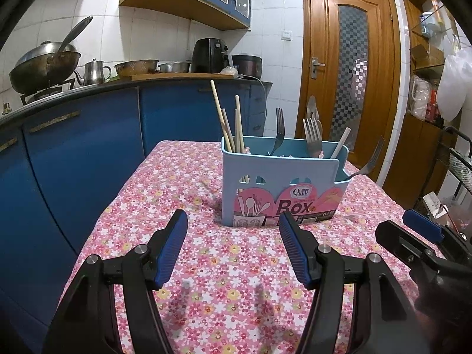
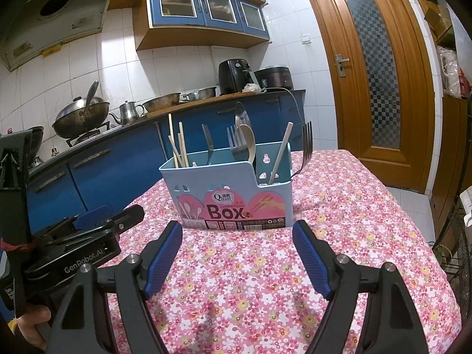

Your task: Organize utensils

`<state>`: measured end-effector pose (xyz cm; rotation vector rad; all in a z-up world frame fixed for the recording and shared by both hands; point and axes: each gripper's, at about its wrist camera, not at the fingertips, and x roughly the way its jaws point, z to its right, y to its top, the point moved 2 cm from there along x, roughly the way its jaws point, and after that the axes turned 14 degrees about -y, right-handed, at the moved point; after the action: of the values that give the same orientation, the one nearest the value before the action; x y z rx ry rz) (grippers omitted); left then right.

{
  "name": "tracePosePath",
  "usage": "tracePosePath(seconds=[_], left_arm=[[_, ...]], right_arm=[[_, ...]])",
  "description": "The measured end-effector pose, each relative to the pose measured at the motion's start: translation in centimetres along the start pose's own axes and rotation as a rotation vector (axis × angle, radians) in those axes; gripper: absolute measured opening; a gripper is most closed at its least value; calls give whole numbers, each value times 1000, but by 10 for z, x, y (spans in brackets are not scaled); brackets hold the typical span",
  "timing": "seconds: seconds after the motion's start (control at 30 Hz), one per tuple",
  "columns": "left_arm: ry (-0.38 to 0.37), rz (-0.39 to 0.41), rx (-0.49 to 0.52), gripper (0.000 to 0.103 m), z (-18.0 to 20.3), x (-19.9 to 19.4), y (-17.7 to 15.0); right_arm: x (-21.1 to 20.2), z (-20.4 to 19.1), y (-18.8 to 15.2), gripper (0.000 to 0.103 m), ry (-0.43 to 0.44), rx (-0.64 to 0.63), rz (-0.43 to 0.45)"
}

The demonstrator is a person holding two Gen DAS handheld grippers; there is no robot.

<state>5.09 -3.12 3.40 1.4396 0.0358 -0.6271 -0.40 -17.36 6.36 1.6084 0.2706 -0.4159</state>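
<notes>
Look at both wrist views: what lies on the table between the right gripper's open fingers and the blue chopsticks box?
Nothing: only bare flowered tablecloth separates the right gripper from the chopsticks box. The right wrist view shows this best.

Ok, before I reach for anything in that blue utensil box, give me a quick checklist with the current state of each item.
1. Left gripper empty, jaws open: ok.
2. Right gripper empty, jaws open: ok.
3. Utensil box upright on the floral tablecloth: ok.
4. Cloth between both grippers and the box free of loose items: ok.
5. Utensils sorted by type: not ok. Chopsticks fill the left end, but one pale chopstick stands in the low right section, and one fork leans out over the right edge.
6. What lies at the bottom of the compartments: cannot tell, the walls hide it.
</notes>
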Motion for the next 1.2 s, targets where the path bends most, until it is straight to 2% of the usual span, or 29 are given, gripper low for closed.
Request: tracePosePath(seconds=[1.2], left_arm=[[-3, 8, 0, 66, 1, -1, 0]], right_arm=[[1, -1, -2, 79, 0, 1, -2]])
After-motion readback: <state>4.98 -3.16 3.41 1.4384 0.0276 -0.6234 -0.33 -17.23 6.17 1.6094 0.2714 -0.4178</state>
